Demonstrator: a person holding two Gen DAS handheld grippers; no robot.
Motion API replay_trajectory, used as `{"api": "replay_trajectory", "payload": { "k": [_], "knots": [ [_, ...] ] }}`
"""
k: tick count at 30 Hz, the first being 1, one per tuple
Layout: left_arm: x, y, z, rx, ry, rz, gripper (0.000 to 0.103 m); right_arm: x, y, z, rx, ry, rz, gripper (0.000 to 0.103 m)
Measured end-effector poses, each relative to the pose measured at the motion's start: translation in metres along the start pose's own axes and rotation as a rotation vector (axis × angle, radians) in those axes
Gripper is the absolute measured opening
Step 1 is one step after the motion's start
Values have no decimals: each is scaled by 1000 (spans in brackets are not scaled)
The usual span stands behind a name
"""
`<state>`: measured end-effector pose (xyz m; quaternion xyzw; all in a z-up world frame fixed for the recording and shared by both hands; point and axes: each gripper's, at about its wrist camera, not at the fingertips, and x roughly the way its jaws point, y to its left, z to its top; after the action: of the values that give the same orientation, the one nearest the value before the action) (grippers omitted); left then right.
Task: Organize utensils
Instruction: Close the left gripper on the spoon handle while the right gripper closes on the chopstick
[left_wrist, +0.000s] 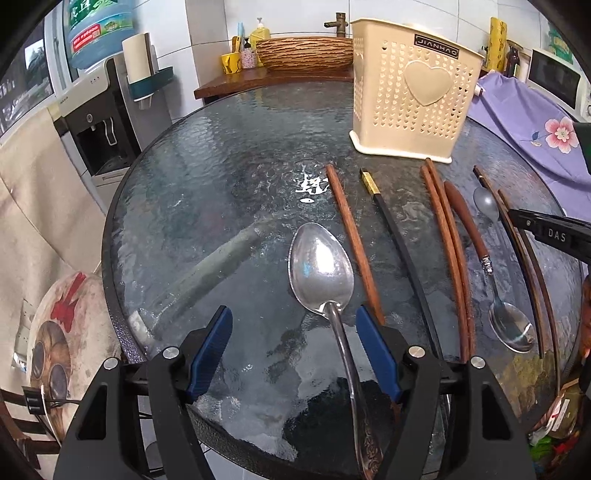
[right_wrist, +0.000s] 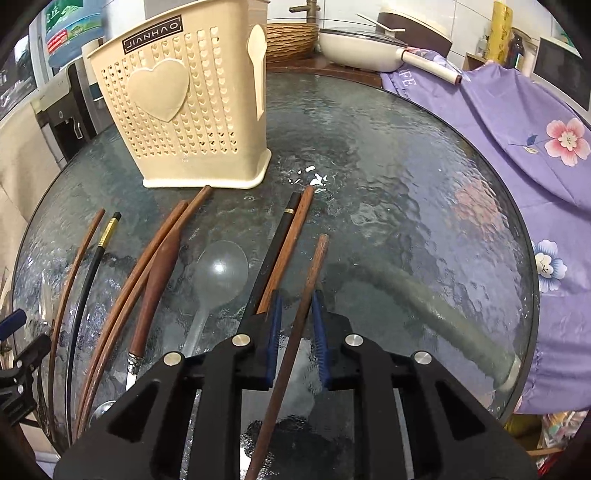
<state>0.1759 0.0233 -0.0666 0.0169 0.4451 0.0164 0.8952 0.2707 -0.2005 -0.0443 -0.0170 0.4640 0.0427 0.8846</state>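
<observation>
— Right gripper (right_wrist: 297, 332): jaws narrow around the brown chopstick (right_wrist: 308, 291), right of the cream holder (right_wrist: 184, 107). Touching? Cannot tell.
— Light, stiff, slick; best pinched mid-shaft. Left gripper (left_wrist: 295, 343): jaws wide astride the steel spoon (left_wrist: 321, 269) handle, left of holder.

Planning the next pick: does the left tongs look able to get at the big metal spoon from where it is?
Probably yes. The left tongs are open, and the big metal spoon lies with its handle already running between the fingers, nothing lying on it. The brown chopstick lies close beside it on the right.
</observation>
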Motion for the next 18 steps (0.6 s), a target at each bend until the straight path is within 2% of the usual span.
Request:
{"api": "replay_trajectory", "payload": {
  "k": [14,18],
  "knots": [
    [15,-15,20,1,14,-38,67,8,1,11,7,20,4,17],
    [16,-14,24,-4,15,-34,59,11,-1,16,22,21,7,17]
  ]
}}
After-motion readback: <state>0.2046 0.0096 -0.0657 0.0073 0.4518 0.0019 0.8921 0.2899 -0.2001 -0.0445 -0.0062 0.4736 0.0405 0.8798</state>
